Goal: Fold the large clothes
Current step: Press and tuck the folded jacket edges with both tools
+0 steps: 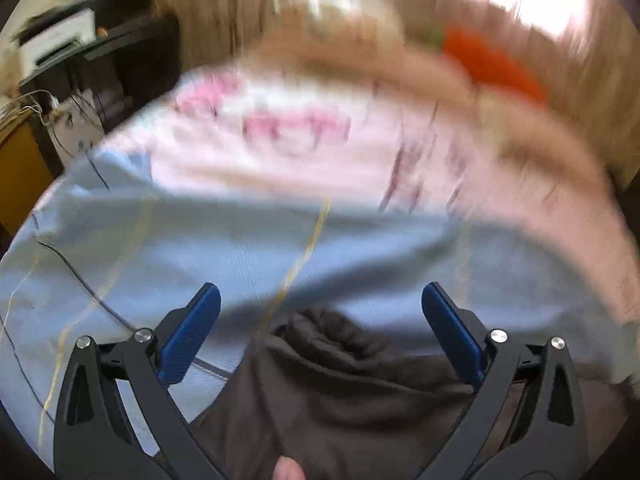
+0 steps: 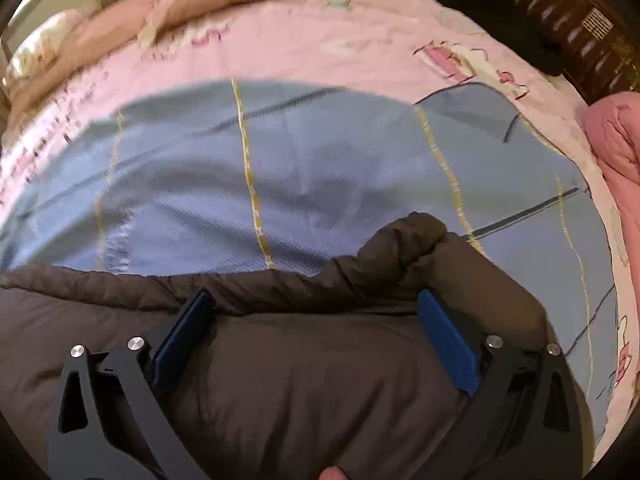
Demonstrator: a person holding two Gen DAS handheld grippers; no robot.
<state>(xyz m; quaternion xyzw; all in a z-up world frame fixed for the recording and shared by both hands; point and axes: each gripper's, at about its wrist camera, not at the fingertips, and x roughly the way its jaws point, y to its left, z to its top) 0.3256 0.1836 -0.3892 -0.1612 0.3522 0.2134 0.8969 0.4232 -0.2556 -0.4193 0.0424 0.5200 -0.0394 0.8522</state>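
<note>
Right wrist view: the dark brown padded jacket [image 2: 304, 364] is filling the lower half of the frame, lying on the bed over a light blue blanket [image 2: 224, 184] with yellow lines. Its upper edge is running left to right across the view, so the long axis is lying crosswise to the right gripper [image 2: 314, 312]. A bunched fold, perhaps a sleeve or collar, is rising just ahead and to the right of the fingertips.

The right gripper is standing wide open, blue pads spread to either side of the jacket fabric, clamping nothing; whether the pads are touching the cloth, I cannot tell.

Left wrist view, heavily blurred: the left gripper [image 1: 320, 300] is likewise gaping wide and holding nothing. The jacket [image 1: 340, 400] is lying directly beneath and between its fingers, one rumpled end pointing forward along them.

Beyond, a pink printed quilt [image 2: 320, 52] is covering the rest of the bed.

Judgement: both grippers are sitting over the garment, the right one nearer its long top edge. The next move is probably depending on closing on that edge and carrying it across the short way.
</note>
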